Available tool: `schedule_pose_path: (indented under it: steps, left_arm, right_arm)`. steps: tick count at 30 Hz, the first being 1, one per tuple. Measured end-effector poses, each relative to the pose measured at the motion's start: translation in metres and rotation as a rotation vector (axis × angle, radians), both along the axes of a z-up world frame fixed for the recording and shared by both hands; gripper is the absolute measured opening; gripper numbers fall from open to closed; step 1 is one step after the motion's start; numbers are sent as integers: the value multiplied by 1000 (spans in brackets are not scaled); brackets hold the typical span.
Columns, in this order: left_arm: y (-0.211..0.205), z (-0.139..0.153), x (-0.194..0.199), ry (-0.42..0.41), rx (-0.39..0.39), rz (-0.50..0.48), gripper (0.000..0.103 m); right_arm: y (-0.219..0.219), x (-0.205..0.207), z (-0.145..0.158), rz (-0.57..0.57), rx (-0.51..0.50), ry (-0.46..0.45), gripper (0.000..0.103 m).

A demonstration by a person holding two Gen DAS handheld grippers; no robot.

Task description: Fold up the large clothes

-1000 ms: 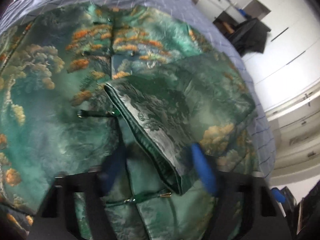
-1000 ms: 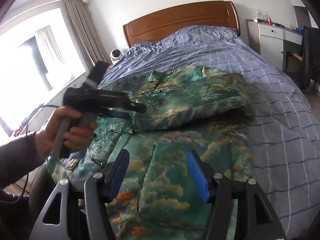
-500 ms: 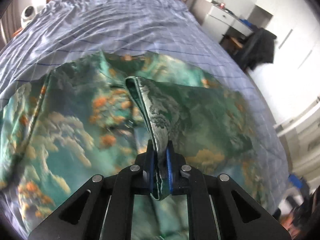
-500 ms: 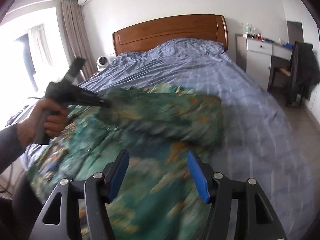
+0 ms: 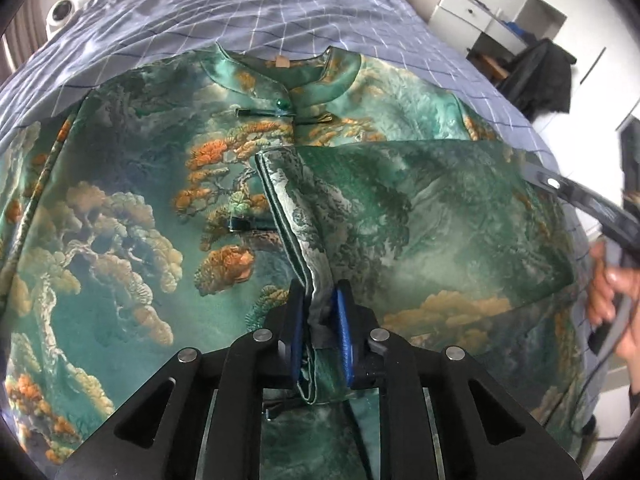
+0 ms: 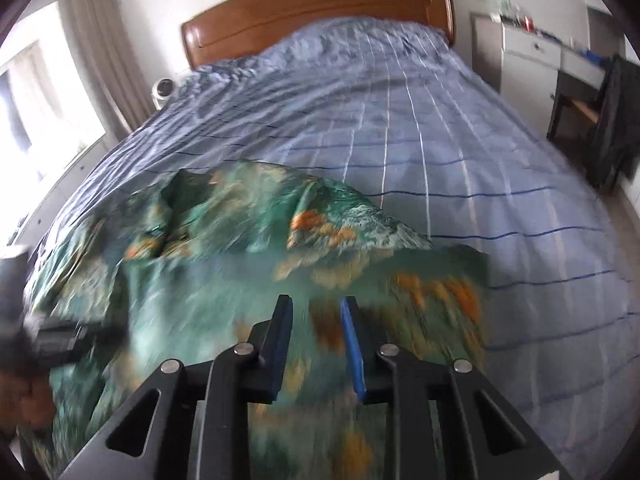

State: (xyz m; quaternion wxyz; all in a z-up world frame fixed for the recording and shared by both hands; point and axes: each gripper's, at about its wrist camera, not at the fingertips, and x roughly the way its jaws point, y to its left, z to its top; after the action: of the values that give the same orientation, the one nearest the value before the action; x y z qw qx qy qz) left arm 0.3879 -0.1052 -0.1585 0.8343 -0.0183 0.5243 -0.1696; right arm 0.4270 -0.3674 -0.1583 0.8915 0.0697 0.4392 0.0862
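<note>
A green brocade jacket (image 5: 120, 208) with orange tree pattern lies spread on the bed, collar away from me. Its right sleeve (image 5: 420, 208) is folded across the front. My left gripper (image 5: 320, 320) is shut on the sleeve's cuff edge and holds it above the jacket's middle. In the right wrist view the jacket (image 6: 224, 280) is blurred. My right gripper (image 6: 314, 340) hovers over the jacket's right side with the jaws narrowed but apart and nothing seen between them. It also shows in the left wrist view (image 5: 600, 216) at the right edge.
The bed has a blue checked cover (image 6: 440, 140) and a wooden headboard (image 6: 320, 12). A white desk (image 6: 540, 48) and a chair with dark clothing (image 6: 612, 120) stand to the right. A window (image 6: 36, 120) is at the left.
My left gripper shut on the sleeve cuff and lifted it toward the jacket's middle. My right gripper's jaws narrowed and it swung over the jacket's right side.
</note>
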Motion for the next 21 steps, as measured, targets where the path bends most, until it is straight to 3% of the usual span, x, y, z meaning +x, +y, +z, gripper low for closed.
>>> schedule_pose_path:
  steps: [3, 5, 10, 17, 21]
  left_arm:
    - [1, -2, -2, -13, 7, -4, 16]
    - [0, -5, -2, -18, 9, -8, 16]
    - [0, -5, -3, -28, 13, -6, 16]
    - [-4, -7, -7, -47, 44, -5, 17]
    - [-8, -8, -7, -64, 72, -9, 19]
  right_arm:
    - [-3, 21, -33, -37, 25, 99, 23]
    - [0, 19, -43, -35, 19, 113, 23]
    - [0, -8, -33, -17, 19, 113, 23]
    - [-2, -93, -22, 47, -12, 110, 23]
    - [3, -94, -40, 24, -25, 136, 23]
